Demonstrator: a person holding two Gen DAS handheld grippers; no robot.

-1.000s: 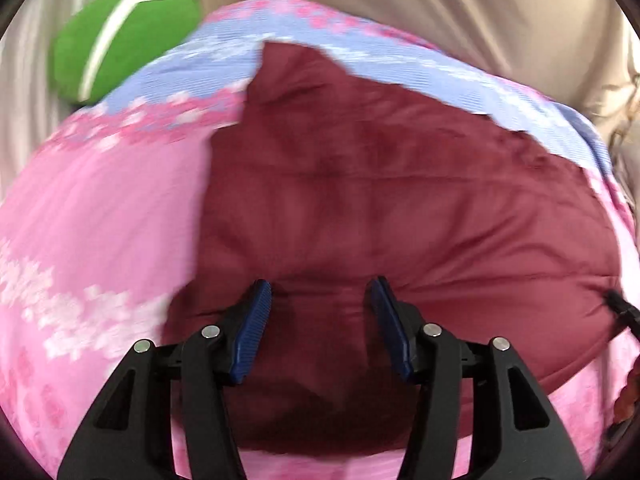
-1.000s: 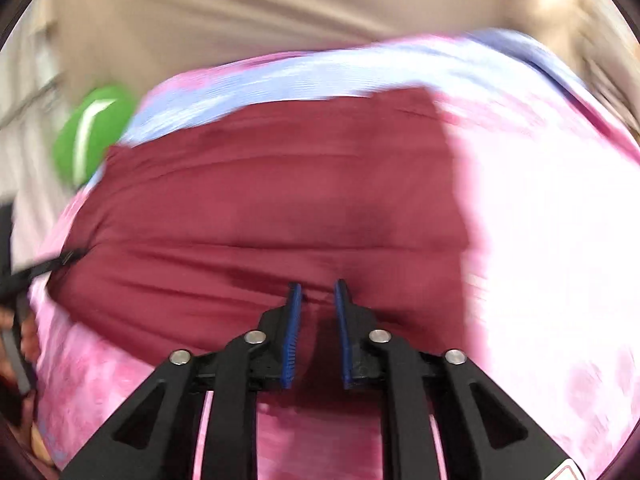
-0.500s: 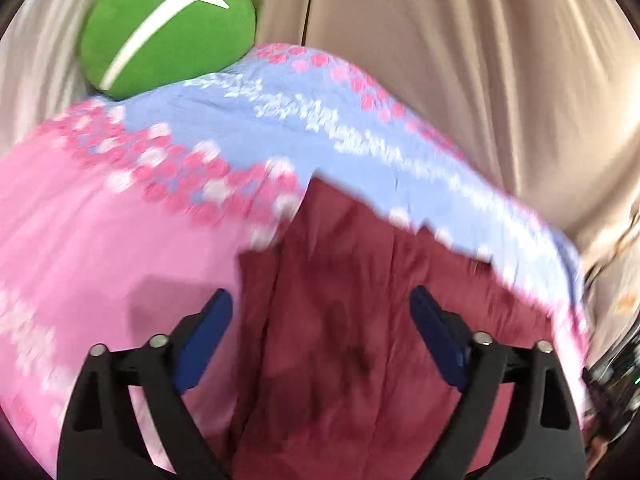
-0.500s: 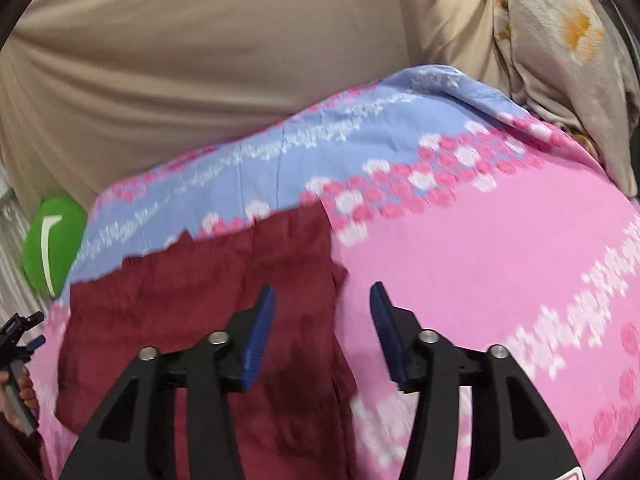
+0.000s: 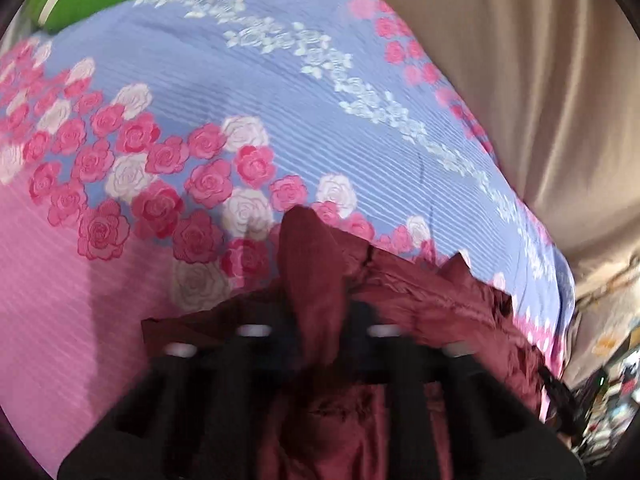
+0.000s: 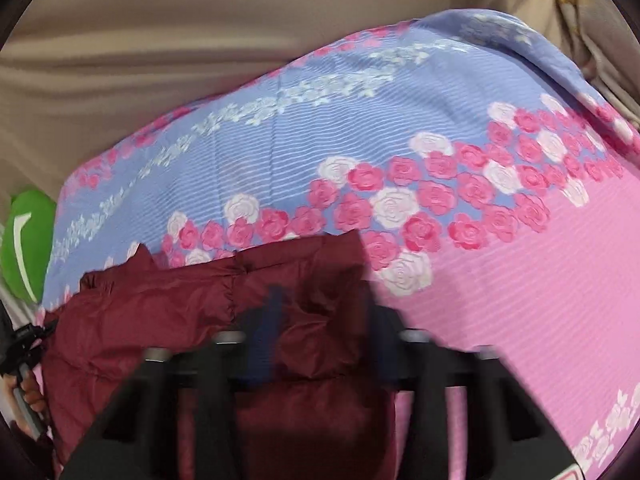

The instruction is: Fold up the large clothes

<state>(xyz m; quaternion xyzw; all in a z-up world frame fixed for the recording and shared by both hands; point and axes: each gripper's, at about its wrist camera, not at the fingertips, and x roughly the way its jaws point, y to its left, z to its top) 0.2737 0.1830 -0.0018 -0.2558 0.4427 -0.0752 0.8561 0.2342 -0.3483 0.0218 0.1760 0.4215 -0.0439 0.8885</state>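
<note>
Maroon fabric fills the lower part of both views: the maroon garment (image 5: pixel 420 300) lies bunched on a bedspread (image 5: pixel 200 100) patterned with pink and white roses over a lilac band and a pink field. The left gripper (image 5: pixel 320 336) is blurred, but a ridge of the cloth stands up between its two arms, pinched there, with the jaws drawn in against it. From the right wrist view, the right gripper (image 6: pixel 324 332) straddles the garment's near corner (image 6: pixel 320 280); cloth sits between the fingers, yet the blur makes it impossible to tell whether they are gripping or merely around it. A green cushion (image 6: pixel 28 244) sits at the bed's far left edge, and beige curtain (image 6: pixel 200 20) hangs behind.
</note>
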